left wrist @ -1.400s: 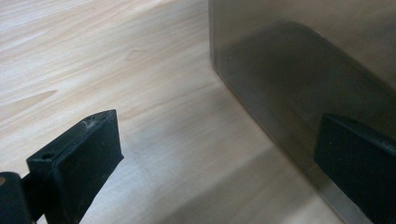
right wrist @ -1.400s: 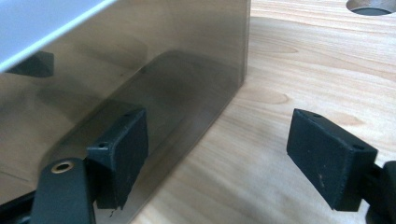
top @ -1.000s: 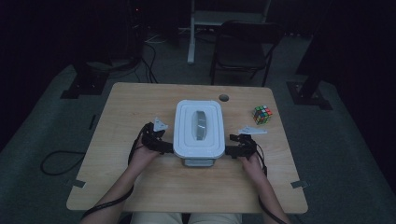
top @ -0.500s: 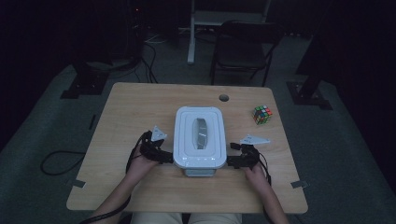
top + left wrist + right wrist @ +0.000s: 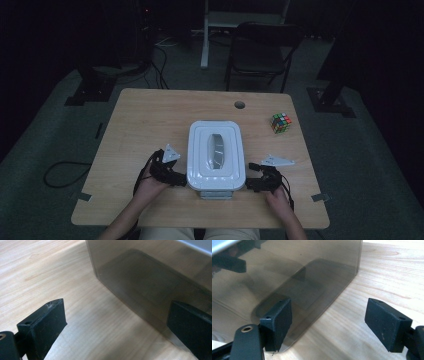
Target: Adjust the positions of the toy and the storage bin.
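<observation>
the clear box (image 5: 215, 155) with its white lid sits on the wooden bench (image 5: 150, 120), near the person's edge. the left claw (image 5: 176, 179) presses against its left wall and the right claw (image 5: 250, 184) against its right wall, both released with nothing between the jaws. a colour cube (image 5: 281, 123) stands well apart, far right.

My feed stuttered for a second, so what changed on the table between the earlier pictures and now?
The white-lidded bin has slid toward the person's edge of the table, pushed between the left gripper and the right gripper, which moved back with it. Both stand open at its sides; the right gripper's jaws have just been closing slightly, with nothing between them. The Rubik's cube stayed put.
</observation>
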`<action>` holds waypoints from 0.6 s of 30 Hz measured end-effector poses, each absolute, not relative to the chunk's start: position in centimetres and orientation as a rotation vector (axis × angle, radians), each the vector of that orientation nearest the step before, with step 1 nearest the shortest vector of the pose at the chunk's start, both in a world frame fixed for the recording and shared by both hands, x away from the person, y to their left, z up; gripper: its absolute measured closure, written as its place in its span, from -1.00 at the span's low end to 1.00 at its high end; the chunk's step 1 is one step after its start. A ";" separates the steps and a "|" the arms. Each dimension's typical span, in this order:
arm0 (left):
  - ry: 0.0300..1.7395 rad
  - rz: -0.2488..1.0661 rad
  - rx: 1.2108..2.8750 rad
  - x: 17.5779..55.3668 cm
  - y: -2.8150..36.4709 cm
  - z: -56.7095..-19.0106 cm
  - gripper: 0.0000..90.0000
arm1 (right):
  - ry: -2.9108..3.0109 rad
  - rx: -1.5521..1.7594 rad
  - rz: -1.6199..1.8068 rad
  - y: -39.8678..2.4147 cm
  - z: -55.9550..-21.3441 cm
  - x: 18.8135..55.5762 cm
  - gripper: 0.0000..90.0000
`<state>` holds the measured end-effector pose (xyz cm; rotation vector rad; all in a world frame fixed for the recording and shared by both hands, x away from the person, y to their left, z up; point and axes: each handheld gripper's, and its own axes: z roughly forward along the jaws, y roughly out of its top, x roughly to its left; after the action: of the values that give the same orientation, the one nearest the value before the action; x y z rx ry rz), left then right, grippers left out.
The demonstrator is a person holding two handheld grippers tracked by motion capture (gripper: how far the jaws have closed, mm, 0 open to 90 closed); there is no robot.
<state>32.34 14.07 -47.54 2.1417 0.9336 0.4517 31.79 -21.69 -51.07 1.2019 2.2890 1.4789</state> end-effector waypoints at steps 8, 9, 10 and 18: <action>0.899 0.442 2.152 30.7 13.9 -47.3 -0.93 | 2.297 1.216 1.463 -21.8 -51.0 30.4 -0.51; 0.900 0.434 2.142 30.6 13.9 -47.3 -0.93 | 2.300 1.221 1.455 -21.8 -51.0 30.3 -0.52; 0.900 0.434 2.142 30.6 13.9 -47.3 -0.93 | 2.304 1.222 1.443 -21.8 -51.1 30.1 -0.52; 0.895 0.385 2.125 30.3 14.4 -47.6 -0.93 | 2.319 1.210 1.393 -21.7 -51.2 29.5 -0.52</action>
<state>30.32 14.39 -47.60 2.1254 0.8955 0.3845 29.49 -21.73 -51.18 1.2095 2.3190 1.3928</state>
